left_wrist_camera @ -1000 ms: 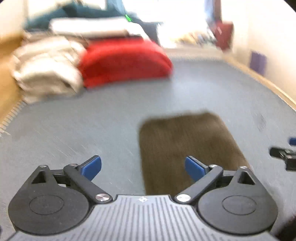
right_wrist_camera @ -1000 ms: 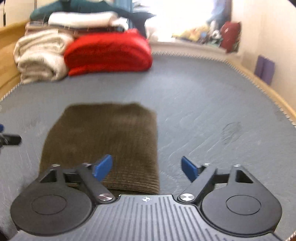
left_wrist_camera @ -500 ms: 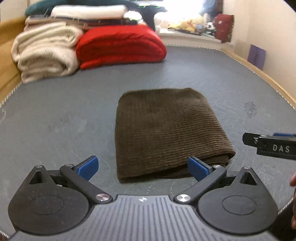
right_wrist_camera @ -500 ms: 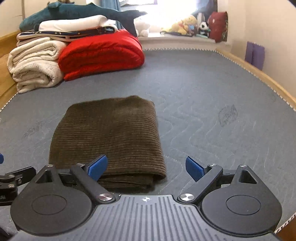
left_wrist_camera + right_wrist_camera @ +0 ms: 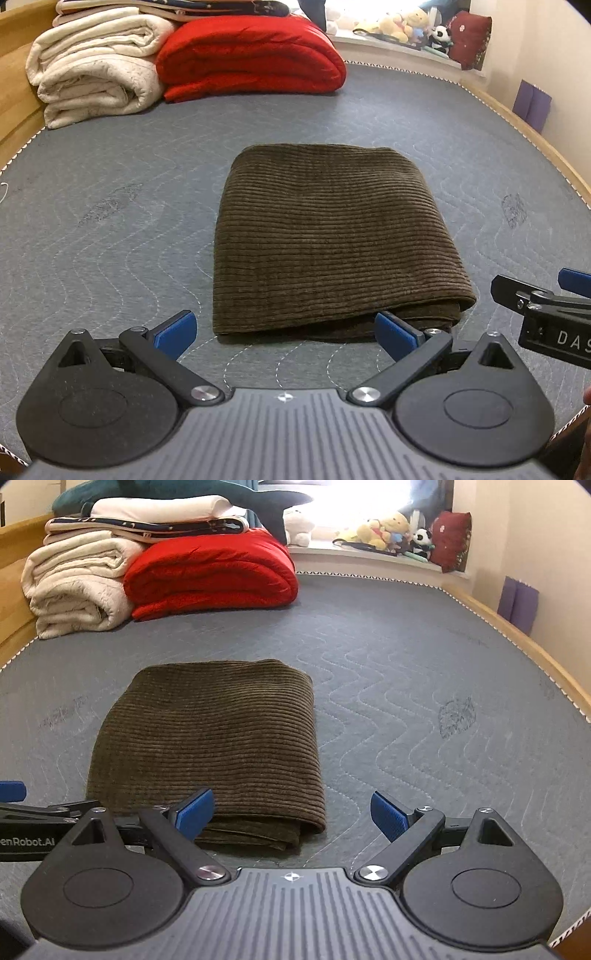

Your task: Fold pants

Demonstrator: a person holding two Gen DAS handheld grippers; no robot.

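Left wrist view: the left gripper (image 5: 284,328) hangs low at the near edge of the pants (image 5: 328,236), its blue fingers spread wide and holding nothing
Right wrist view: the right gripper (image 5: 291,812) sits at the near right corner of the pants (image 5: 210,742), jaws likewise parted and empty
Pants: brown corduroy, folded into a thick compact rectangle, lying flat on the grey quilted mattress (image 5: 424,686), roughly midway across it
Near edge: stacked layers show at the front, slightly uneven at the right corner
Neighbours: a red blanket (image 5: 251,55) and a cream blanket (image 5: 92,81) are piled well apart at the far end; soft toys (image 5: 388,531) sit on the sill beyond
Other tool: the right gripper's tip shows at the right edge of the left view, just beside the pants' corner
Progress: the fold looks finished or nearly so, judged from the tidy bundle
Risk: a low finger could catch the loose front layers and drag the top fold open
Cause: both tools are close to that edge, and corduroy grips rubbery pads
Second risk: closing on only the top layer would peel it back instead of moving the whole bundle
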